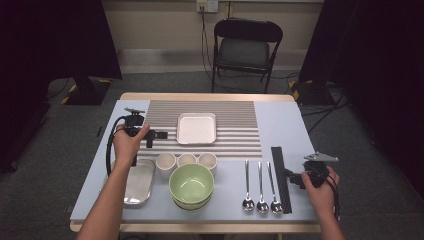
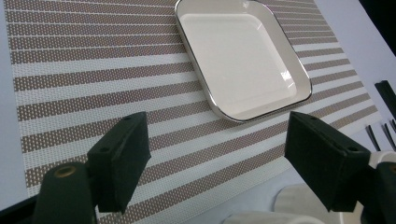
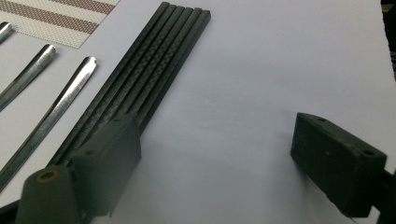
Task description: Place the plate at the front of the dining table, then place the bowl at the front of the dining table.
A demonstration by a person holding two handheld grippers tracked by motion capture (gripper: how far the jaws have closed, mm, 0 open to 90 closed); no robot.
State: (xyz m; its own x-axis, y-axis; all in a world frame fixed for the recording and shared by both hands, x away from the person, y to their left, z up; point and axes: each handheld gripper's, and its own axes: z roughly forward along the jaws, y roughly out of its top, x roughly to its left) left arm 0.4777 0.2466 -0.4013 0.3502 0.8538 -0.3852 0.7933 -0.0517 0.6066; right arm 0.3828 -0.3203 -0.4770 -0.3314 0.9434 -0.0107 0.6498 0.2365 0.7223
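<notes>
Nearest to me, at the table's near edge, sit two stacked pale green bowls (image 1: 191,186), with three steel spoons (image 1: 260,187) lined up to their right and a shiny metal tray (image 1: 138,182) to their left. My left gripper (image 1: 161,134) hovers over the left part of the brown-and-white striped placemat (image 2: 107,88), jaws spread wide with nothing between them, aimed toward the square white plate (image 2: 243,60) that lies in the middle of the mat, just beyond the jaws. Three small white cups (image 1: 186,160) stand in a row between the bowls and the plate. My right gripper (image 1: 291,178) is at the near right of the table, also released and holding nothing; its left jaw sits just beside the bundle of black chopsticks (image 3: 149,74) lying flat to the right of the spoons.
</notes>
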